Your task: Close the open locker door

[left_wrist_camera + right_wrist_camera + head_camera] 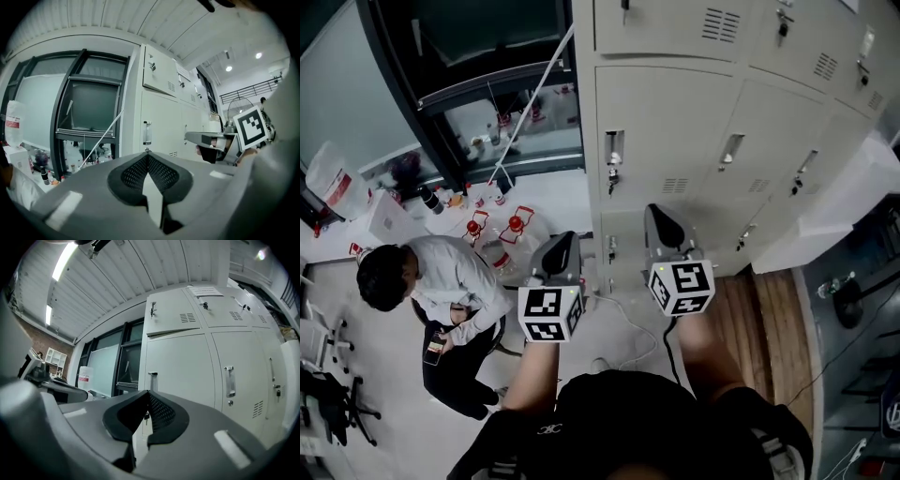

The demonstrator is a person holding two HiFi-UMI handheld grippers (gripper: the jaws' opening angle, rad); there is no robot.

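Head view: the open locker door (836, 208) at the right edge hangs wide, so I haven't closed it yet. My left gripper (561, 246) and right gripper (662, 217) both have their jaws together, empty.

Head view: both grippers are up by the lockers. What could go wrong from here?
A white cable loops on the floor before the lockers; a step forward could catch it.
What looks like a key hangs from a lock just ahead of the shut left gripper and right gripper; a jaw might snag it.
A seated person is close on the left and could be bumped.
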